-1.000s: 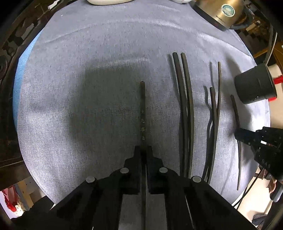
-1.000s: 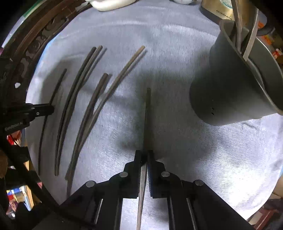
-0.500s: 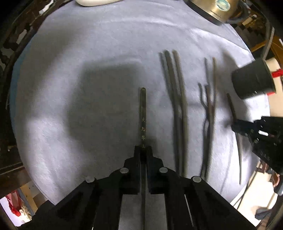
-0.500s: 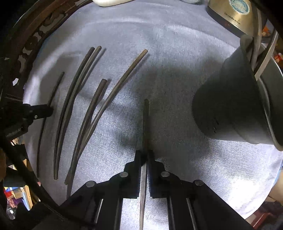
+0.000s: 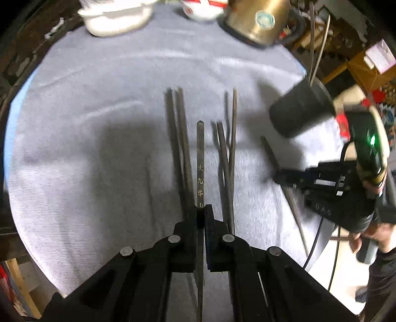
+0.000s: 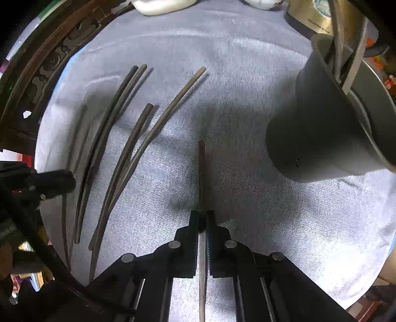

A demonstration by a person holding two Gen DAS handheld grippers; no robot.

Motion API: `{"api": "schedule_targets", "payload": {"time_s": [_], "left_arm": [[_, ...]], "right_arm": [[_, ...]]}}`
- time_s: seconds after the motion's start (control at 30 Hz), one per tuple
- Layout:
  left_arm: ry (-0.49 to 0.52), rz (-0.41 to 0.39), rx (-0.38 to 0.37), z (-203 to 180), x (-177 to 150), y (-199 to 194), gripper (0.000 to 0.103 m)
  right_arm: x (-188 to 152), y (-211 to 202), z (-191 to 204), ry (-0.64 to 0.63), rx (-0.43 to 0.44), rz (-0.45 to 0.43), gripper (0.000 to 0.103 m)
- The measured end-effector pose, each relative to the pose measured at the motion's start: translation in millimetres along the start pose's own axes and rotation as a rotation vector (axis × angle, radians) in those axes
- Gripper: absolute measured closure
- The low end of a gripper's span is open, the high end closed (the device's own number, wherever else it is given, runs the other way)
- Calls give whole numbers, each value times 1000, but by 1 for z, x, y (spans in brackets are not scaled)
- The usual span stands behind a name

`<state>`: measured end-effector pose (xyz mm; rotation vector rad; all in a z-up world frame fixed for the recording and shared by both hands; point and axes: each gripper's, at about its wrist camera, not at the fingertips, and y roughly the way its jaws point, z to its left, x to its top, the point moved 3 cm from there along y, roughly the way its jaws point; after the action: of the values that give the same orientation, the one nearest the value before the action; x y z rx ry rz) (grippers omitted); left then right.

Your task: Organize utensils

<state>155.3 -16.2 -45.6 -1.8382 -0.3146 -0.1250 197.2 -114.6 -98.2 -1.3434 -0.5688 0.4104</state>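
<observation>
My left gripper (image 5: 201, 210) is shut on a dark chopstick (image 5: 200, 158) with gold characters, held above the grey cloth. My right gripper (image 6: 202, 215) is shut on another dark chopstick (image 6: 201, 173), pointing forward beside the dark grey holder cup (image 6: 319, 133), which holds a few utensils. The cup (image 5: 300, 109) also shows in the left wrist view at the right. Several loose chopsticks lie on the cloth: a pair (image 6: 106, 138) and a crossed pair (image 6: 143, 143) left of the right gripper. The right gripper (image 5: 284, 176) shows in the left wrist view.
A brass kettle (image 5: 255, 19) and white dishes (image 5: 116, 17) stand at the far edge of the round table, covered by the grey cloth (image 5: 86, 123). A carved dark wooden chair (image 6: 49, 64) stands beyond the table's left edge.
My left gripper has shifted right with its chopstick, now over the loose pairs. My right gripper has drawn back slightly; the cup looks lower and nearer in its view.
</observation>
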Motion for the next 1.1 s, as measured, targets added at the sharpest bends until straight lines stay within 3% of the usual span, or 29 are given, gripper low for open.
{"api": "schedule_targets", "payload": {"time_s": [0.23,0.43,0.57,0.63,0.7,0.8,0.9,1.1], "left_arm": [[-76,-219,42,40,1,-42,98],[-161,-476,71,70,13,-82,98],[-192,-640,88,74,14,-98,98],[-185,-696,100,72,13,-93,98],[-155,-759,132,65,10,-92,98],[-86,-833,200,53,1,-92,98],[-39,-876,245,46,-11,-95,97],[-15,-878,232,44,-31,-102,97]], "right_arm": [[-22,-49,0,48,56,-200,97],[-38,-116,-14,161,71,-500,97],[-61,-167,-33,256,25,-766,97],[-75,-187,-38,275,-77,-903,97],[-86,-196,-39,286,-126,-996,97],[-98,-196,-33,281,-213,-1074,97],[-105,-182,-32,281,-260,-1082,97],[-116,-165,-28,265,-297,-1082,97]]}}
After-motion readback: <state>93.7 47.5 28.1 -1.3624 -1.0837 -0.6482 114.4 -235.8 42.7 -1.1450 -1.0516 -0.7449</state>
